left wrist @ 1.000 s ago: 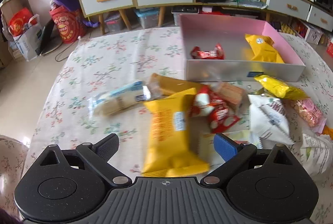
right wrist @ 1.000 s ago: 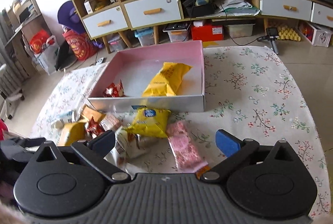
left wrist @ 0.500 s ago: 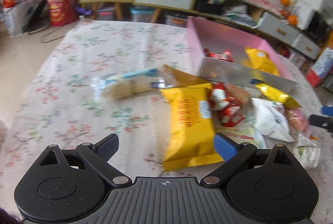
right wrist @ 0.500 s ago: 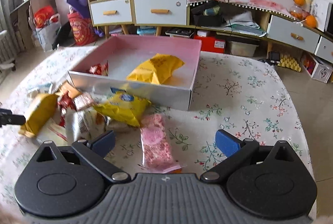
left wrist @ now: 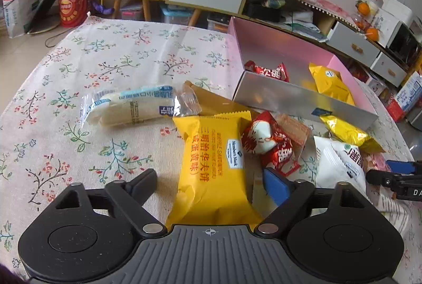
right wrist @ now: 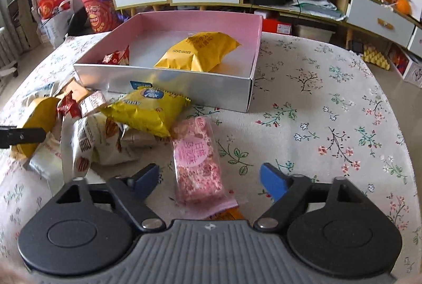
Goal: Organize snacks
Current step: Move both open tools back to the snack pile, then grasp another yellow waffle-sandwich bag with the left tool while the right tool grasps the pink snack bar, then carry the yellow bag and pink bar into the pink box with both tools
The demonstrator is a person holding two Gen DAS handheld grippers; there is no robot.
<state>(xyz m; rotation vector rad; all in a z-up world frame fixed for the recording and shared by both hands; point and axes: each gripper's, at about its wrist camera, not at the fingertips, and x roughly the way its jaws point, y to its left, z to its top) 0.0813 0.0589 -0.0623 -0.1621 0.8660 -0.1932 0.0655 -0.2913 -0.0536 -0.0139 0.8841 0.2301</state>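
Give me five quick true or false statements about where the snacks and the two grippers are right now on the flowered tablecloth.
1. The pink cardboard box holds a yellow packet and a red wrapper. True.
2. The pink speckled snack bar lies inside the box. False: it lies on the cloth, between the closing pads of the right gripper, untouched.
3. The big yellow waffle packet lies between the closing pads of the left gripper. True.
4. The clear-wrapped white roll sits on top of the pile. False: it lies alone on the cloth.
5. The box is empty. False.

Pink-lined silver box (right wrist: pixel 163 83), yellow packet (left wrist: pixel 213 165), pink packet (right wrist: pixel 196 162), floral cloth (left wrist: pixel 105 59).
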